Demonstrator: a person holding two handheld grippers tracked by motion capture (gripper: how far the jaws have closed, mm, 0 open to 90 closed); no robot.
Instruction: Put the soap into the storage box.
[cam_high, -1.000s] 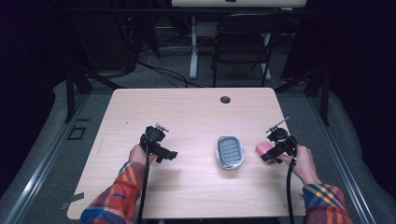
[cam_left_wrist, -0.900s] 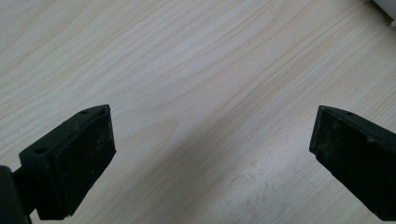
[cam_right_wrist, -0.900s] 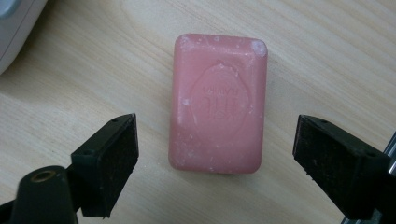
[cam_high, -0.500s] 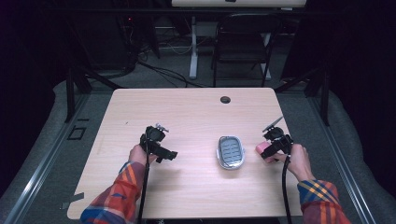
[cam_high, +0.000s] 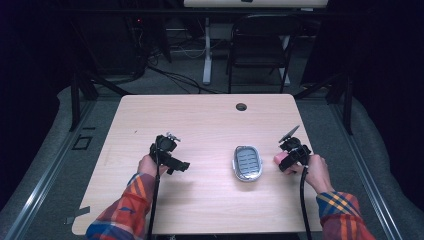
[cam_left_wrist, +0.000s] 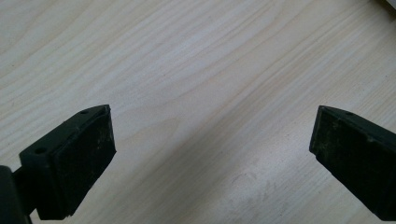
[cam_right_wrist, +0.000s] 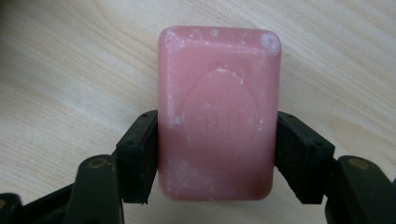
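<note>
Right gripper view: soap (cam_right_wrist: 217, 114) emboss unreadable, claw (cam_right_wrist: 217, 158) clamped

High forward-down view; two close tool-mounted views onto table (cam_high: 210, 125).

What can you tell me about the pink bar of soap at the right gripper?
The pink rectangular bar of soap has rounded corners, a waxy matte surface with whitish specks and scuffs, and an oval stamped emblem on its top face whose lettering is too faint to read. It lies flat on the light wooden table, to the right of the silver oval soap dish. The right gripper has just been closing, and its black pads now press on the bar's two long sides near its closer half.
</note>
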